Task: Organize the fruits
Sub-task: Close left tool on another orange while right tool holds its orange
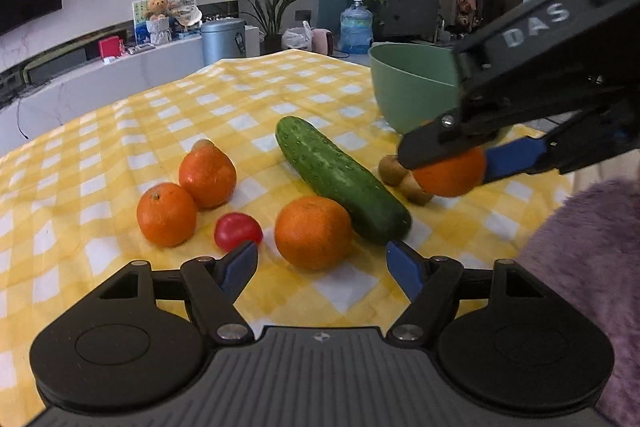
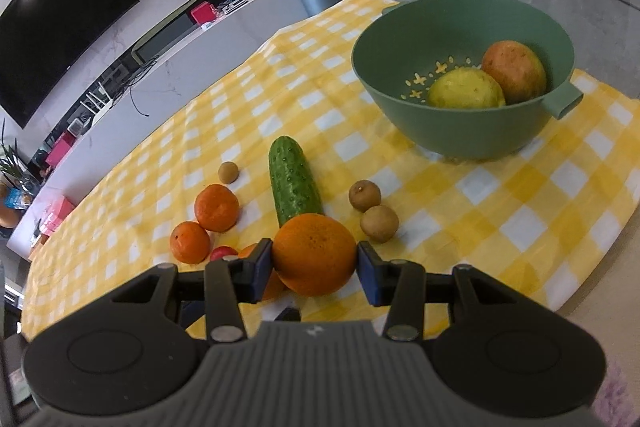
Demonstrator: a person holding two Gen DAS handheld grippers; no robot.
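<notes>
We hold an orange (image 2: 314, 254) clamped between the blue pads of the right gripper (image 2: 316, 265), lifted clear of the yellow checked tablecloth (image 2: 500, 203) so that, as we judge it, it can be carried to the green colander bowl (image 2: 460, 143), which stands beyond the fruit on the cloth. The pads press on its two opposite sides near the widest part, a sensible hold for a round thing that would slip from a grip off centre. Its skin is bright orange, finely pitted and a little glossy, and it looks firm. Inside the bowl already lie a yellow citrus fruit (image 2: 466, 89) and a reddish-orange fruit (image 2: 514, 69), touching one another, which suggests the bowl is where the fruit is being gathered. The left gripper (image 1: 322, 263) hangs released and empty, its jaws spread wide on either side of another orange (image 1: 313, 233) that rests on the cloth on the side of the cucumber (image 1: 342, 179) away from the bowl; we take this as lining up for the next pick. Farther from the bowl than that orange lie two more oranges (image 1: 166, 214) (image 1: 207, 173), touching, and a small tomato (image 1: 238, 231). Two small brown fruits (image 2: 379, 223) sit between the cucumber and the bowl.
</notes>
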